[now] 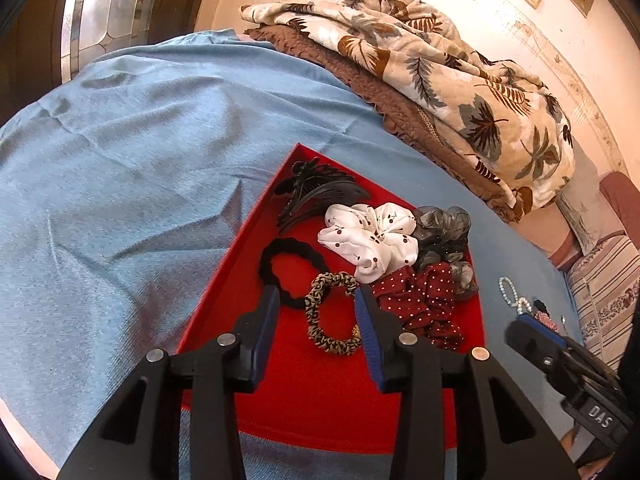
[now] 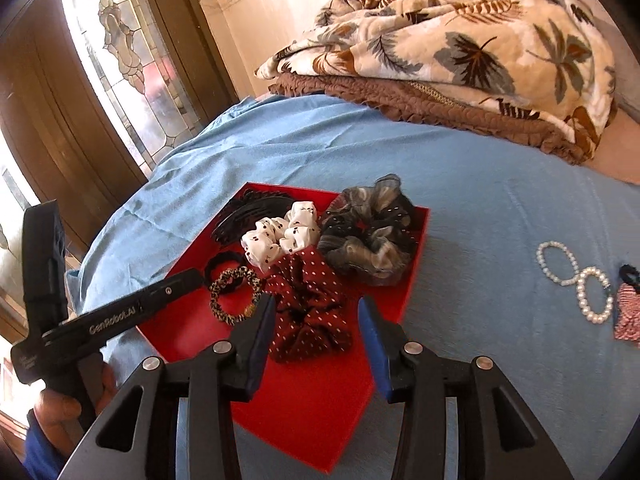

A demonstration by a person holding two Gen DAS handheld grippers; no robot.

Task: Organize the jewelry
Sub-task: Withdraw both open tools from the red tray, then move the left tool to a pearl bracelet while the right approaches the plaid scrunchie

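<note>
A red tray (image 1: 304, 400) (image 2: 320, 420) lies on the blue bedsheet. It holds a black comb clip (image 1: 312, 192), a black hair tie (image 1: 288, 268), a leopard hair tie (image 1: 328, 316) (image 2: 234, 296), a white scrunchie (image 1: 372, 240) (image 2: 280, 238), a grey scrunchie (image 1: 444, 228) (image 2: 372, 236) and a maroon dotted scrunchie (image 1: 420, 304) (image 2: 308, 312). My left gripper (image 1: 316, 300) is open above the leopard tie. My right gripper (image 2: 316, 308) is open over the maroon scrunchie. A pearl bracelet (image 2: 576, 280) (image 1: 510, 292) and a small red piece (image 2: 628, 312) lie on the sheet to the right of the tray.
A folded leaf-print blanket (image 2: 460, 48) on a brown quilt (image 2: 420, 108) lies at the far side of the bed. A stained-glass door (image 2: 132, 60) stands at the left. The blue sheet (image 1: 140, 160) spreads wide to the left of the tray.
</note>
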